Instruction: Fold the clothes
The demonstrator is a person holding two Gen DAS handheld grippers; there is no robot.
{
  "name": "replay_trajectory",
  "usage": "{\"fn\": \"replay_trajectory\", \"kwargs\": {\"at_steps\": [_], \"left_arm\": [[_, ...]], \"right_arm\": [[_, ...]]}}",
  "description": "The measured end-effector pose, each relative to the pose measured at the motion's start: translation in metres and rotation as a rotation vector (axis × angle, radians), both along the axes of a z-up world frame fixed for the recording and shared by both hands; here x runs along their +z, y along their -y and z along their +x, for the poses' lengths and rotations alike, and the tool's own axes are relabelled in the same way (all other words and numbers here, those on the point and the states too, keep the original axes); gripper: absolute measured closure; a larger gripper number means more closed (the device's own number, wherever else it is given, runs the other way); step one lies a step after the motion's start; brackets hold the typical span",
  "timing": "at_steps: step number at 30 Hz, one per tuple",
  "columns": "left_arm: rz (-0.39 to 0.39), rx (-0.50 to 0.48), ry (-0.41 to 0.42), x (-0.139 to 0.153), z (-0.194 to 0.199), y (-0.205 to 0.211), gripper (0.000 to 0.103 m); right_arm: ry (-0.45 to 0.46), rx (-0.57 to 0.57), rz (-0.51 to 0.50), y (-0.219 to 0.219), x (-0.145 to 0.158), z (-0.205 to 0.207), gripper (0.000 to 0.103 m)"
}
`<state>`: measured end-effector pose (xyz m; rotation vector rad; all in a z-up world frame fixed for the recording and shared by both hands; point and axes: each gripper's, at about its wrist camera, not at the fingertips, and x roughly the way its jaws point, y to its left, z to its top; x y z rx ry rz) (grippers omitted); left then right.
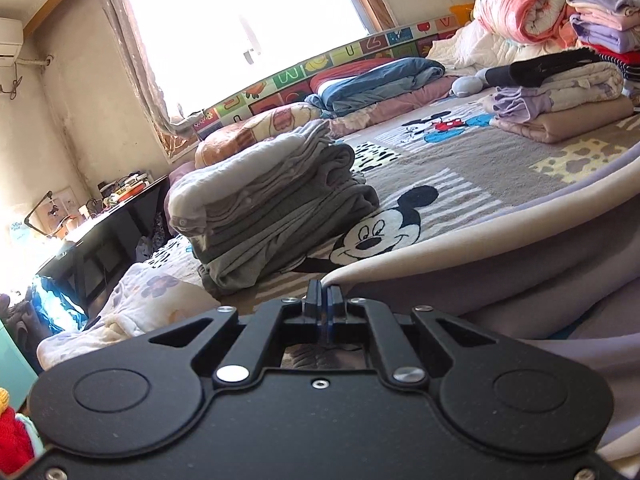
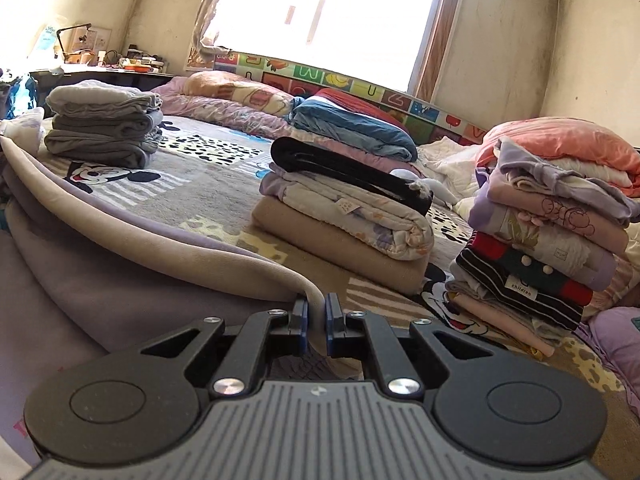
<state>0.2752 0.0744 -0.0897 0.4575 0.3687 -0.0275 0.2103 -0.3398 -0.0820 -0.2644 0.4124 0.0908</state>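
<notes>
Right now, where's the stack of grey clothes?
The grey stack sits on the cartoon mouse blanket, centre-left in the left view and far left in the right view, near the desk.

Home bedroom: bed [image 1: 460,184] w/ cartoon blanket, folded stacks [image 2: 540,240] (window [image 2: 328,12] behind).

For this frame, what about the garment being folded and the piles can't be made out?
- Left wrist view: the beige garment runs off the right edge; its type and full shape are unknown.
- Right wrist view: the left gripper is out of frame; the garment's far end leaves the left edge.
- Both views: the window is blown out by glare.
- Grey pile: item count unclear.
</notes>
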Motion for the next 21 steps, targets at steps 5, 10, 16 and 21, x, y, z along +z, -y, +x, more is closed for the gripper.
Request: {"fn": "replay_trajectory", "kwargs": {"at_steps": [5, 10, 16, 21], "left_arm": [[0.021, -0.026, -0.071, -0.010, 0.030, 0.002, 0.102], [-0.064, -0.042, -0.154, -0.009, 0.054, -0.005, 0.101], [-0.156, -0.019, -0.254, -0.019, 0.081, -0.010, 0.101], [-0.258, 0.042, -0.304, -0.018, 0.095, -0.017, 0.091]], "right_arm": [[-0.048, -0.001, 0.002, 0.001, -0.009, 0.026, 0.094], [-0.133, -0.018, 0.105, 0.018, -0.021, 0.049, 0.094], [-0.230, -0.043, 0.321, 0.046, -0.039, 0.074, 0.094], [-0.299, -0.062, 0.531, 0.074, -0.049, 0.091, 0.092]]}}
